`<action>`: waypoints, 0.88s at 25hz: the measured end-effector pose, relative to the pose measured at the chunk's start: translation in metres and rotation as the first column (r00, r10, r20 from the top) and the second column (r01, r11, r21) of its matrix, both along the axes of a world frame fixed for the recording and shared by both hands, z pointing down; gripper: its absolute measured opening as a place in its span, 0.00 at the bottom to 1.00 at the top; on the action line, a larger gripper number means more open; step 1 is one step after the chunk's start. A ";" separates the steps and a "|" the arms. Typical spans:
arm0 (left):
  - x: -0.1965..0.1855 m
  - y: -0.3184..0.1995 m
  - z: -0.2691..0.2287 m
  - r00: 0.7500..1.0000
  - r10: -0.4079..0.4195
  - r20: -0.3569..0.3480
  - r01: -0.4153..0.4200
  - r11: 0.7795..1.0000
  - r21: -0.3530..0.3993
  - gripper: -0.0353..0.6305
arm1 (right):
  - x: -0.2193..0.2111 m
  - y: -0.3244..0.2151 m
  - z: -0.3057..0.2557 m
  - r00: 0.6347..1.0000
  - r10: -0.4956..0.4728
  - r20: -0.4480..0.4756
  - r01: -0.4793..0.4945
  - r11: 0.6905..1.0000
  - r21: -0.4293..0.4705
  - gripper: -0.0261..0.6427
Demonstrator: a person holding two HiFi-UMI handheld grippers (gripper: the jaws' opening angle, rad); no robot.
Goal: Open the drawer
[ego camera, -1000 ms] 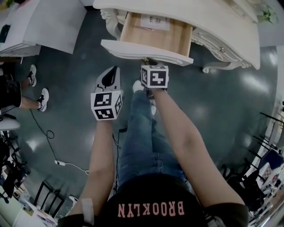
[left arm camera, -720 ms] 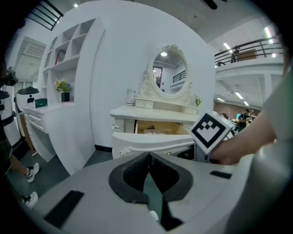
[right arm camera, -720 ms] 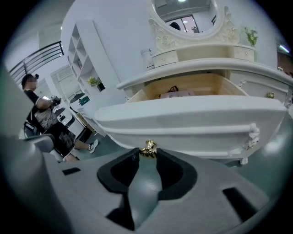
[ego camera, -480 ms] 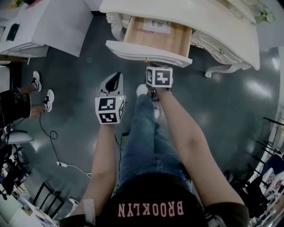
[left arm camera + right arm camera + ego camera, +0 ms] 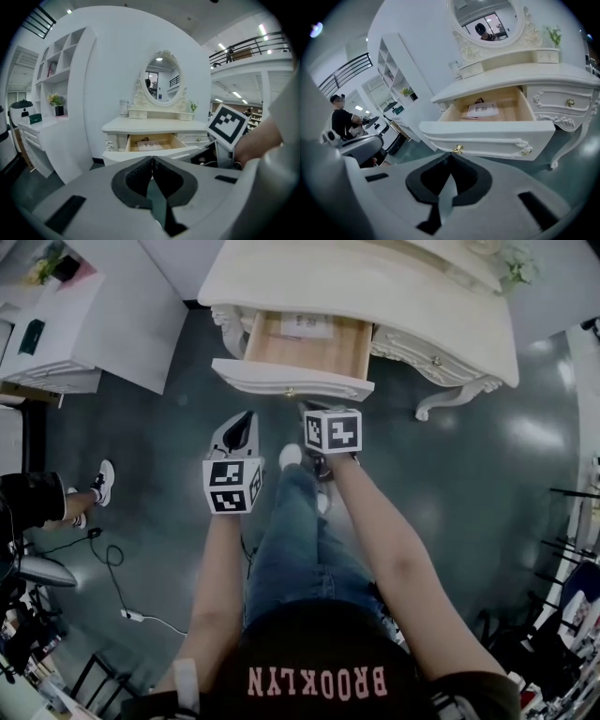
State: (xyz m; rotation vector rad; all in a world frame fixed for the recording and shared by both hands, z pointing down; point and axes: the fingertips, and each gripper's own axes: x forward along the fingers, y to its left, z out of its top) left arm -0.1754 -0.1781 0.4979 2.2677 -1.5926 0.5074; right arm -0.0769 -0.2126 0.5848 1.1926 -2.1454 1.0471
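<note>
The drawer (image 5: 305, 351) is found pulled well out of the front of the white desk (image 5: 375, 287), its wooden inside laid bare and a printed sheet (image 5: 483, 109) seen lying flat on its bottom. Its white front panel stands clear of the desk's edge, with a small gold knob (image 5: 458, 149) at the middle of that panel. The opening itself is judged to be done, so the step in hand is taken to be the release and the clearing away. This is best done by drawing the grippers straight back from the panel. The knob should not be brushed, nothing should be pressed against the front that could push the drawer in again, and the drawer should not be hauled any further out, since how much of its run is left cannot be told. The right gripper (image 5: 450, 159) is held just short of the knob, pointed at it and not touching. Its jaws have just been closing and are now brought fully together, with nothing caught between them. The left gripper (image 5: 152, 161) is carried beside it, a little further from the drawer and aimed toward the desk and its oval mirror (image 5: 160, 78). Its jaws are likewise pressed together, and nothing is held or touched by them. Below both, only the dark floor (image 5: 469, 456) is seen.
</note>
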 end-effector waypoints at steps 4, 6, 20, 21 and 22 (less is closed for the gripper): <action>0.007 -0.005 -0.018 1.000 0.016 0.000 -0.016 0.999 0.030 0.06 | 0.009 0.001 -0.029 1.000 -0.024 0.005 0.023 0.999 0.046 0.03; 0.009 -0.009 -0.029 1.000 0.018 0.004 -0.018 0.999 0.050 0.06 | 0.014 -0.003 -0.048 1.000 -0.026 0.008 0.025 0.996 0.091 0.03; 0.032 -0.022 -0.119 0.997 0.070 0.022 -0.073 0.973 0.217 0.06 | 0.059 -0.003 -0.201 1.000 -0.015 0.004 0.012 0.886 0.463 0.03; 0.034 -0.024 -0.126 0.997 0.070 0.024 -0.074 0.970 0.230 0.06 | 0.064 -0.002 -0.212 1.000 -0.010 -0.002 0.010 0.871 0.491 0.03; 0.036 -0.025 -0.132 0.997 0.069 0.026 -0.073 0.967 0.243 0.06 | 0.069 -0.001 -0.222 1.000 -0.005 -0.009 0.009 0.854 0.521 0.03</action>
